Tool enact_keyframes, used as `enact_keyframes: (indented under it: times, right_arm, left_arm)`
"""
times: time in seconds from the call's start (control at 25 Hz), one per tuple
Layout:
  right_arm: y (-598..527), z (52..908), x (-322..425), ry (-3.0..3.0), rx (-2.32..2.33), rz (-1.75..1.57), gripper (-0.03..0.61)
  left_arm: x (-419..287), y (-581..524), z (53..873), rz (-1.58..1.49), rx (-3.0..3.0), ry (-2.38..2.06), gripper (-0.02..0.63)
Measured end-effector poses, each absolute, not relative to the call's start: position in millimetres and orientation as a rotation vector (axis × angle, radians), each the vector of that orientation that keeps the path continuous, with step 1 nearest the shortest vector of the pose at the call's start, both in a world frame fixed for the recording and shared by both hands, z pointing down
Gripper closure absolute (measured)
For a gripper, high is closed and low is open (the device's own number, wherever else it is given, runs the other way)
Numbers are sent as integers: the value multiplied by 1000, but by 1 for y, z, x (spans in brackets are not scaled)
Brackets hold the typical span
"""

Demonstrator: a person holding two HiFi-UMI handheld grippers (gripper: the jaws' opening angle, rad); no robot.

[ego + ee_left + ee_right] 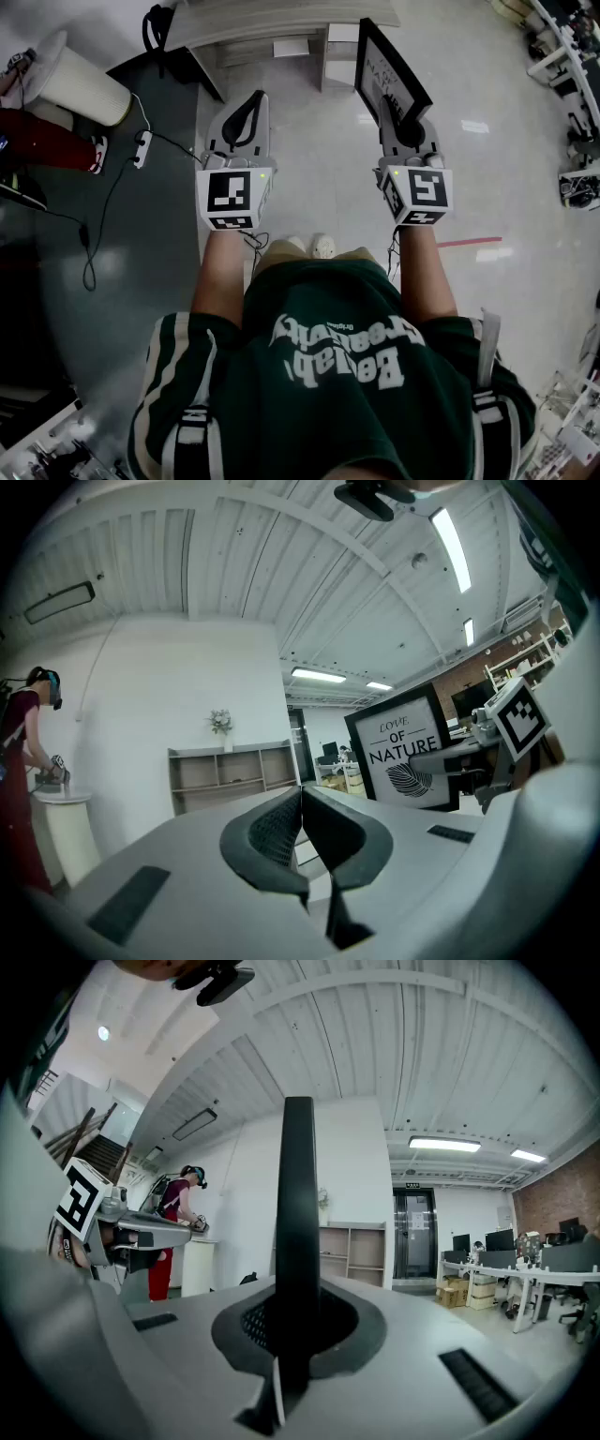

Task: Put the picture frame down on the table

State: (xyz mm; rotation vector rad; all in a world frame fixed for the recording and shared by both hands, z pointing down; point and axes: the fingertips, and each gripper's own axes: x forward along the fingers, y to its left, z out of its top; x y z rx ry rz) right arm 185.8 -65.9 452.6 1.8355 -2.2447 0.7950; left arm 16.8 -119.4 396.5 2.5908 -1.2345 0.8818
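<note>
My right gripper [405, 127] is shut on a black picture frame [386, 70], held upright and edge-on between the jaws; in the right gripper view the picture frame [298, 1241] rises as a thin dark bar from the right gripper [295, 1321]. Seen from the left gripper view, the picture frame [403, 752] shows a white print reading "LOVE OF NATURE" with a leaf. My left gripper [246, 120] is shut with nothing in it, its pads [272, 832] pressed together, level with the right one. Both are held in front of the person, above the floor.
A grey shelf unit [272, 28] stands ahead on the floor. A white cylindrical stand [80, 84] and a person in red [37, 141] are at the left, with cables and a power strip [142, 148] nearby. Office desks [511, 1274] stand far right.
</note>
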Motion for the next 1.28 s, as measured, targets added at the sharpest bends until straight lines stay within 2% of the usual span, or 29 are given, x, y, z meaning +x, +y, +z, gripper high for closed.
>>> enact_keyframes:
  times: [0.36, 0.76, 1.0, 1.28]
  right_arm:
    - [-62, 426, 180, -2224, 1843, 787, 540]
    - [-85, 396, 131, -2232, 1886, 797, 539]
    - [-98, 404, 89, -2206, 1885, 777, 540]
    - [-104, 407, 75, -2199, 1893, 774, 540]
  left_arm:
    - [14, -118, 372, 876, 2605, -1202, 594]
    - [-31, -147, 347, 844, 2640, -1166, 594]
    - [-72, -167, 356, 811, 2651, -1140, 594]
    - [-85, -174, 361, 783, 2654, -1113, 594]
